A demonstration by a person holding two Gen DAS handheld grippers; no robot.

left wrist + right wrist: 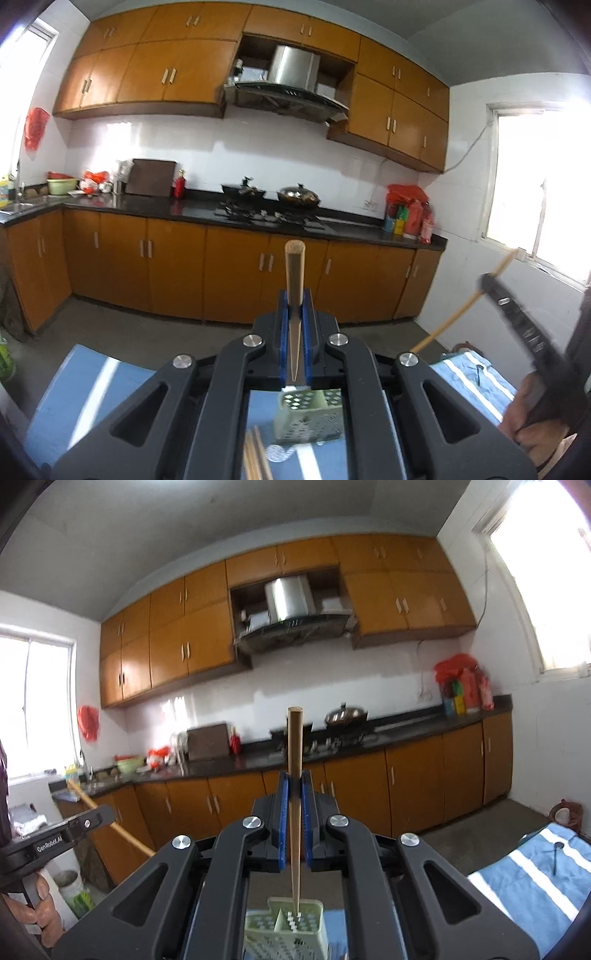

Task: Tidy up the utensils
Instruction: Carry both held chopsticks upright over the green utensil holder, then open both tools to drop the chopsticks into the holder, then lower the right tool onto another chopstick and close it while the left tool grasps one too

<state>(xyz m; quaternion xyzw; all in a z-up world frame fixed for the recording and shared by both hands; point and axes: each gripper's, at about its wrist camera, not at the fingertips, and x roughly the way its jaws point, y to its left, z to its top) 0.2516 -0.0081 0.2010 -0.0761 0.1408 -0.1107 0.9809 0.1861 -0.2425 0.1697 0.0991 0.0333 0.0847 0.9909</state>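
Note:
My left gripper (pixel 294 301) is shut on a wooden chopstick (pixel 294 269) that stands upright, thick end up, thin tip pointing down. Below it a pale green perforated utensil holder (pixel 308 417) stands on the blue striped cloth (pixel 92 384); several loose chopsticks (pixel 255 458) lie beside it. My right gripper (pixel 294 781) is shut on another upright chopstick (pixel 295 746), whose tip reaches into the green holder (pixel 288 930). The right gripper with its chopstick also shows in the left wrist view (pixel 495 282), and the left gripper in the right wrist view (pixel 74 827).
A kitchen with orange cabinets (pixel 177 269), a dark counter (pixel 155 205) with a stove and pans (pixel 297 195), and a range hood (pixel 291 92) lies ahead. A small dark tool (pixel 557 856) lies on the cloth. Windows are at both sides.

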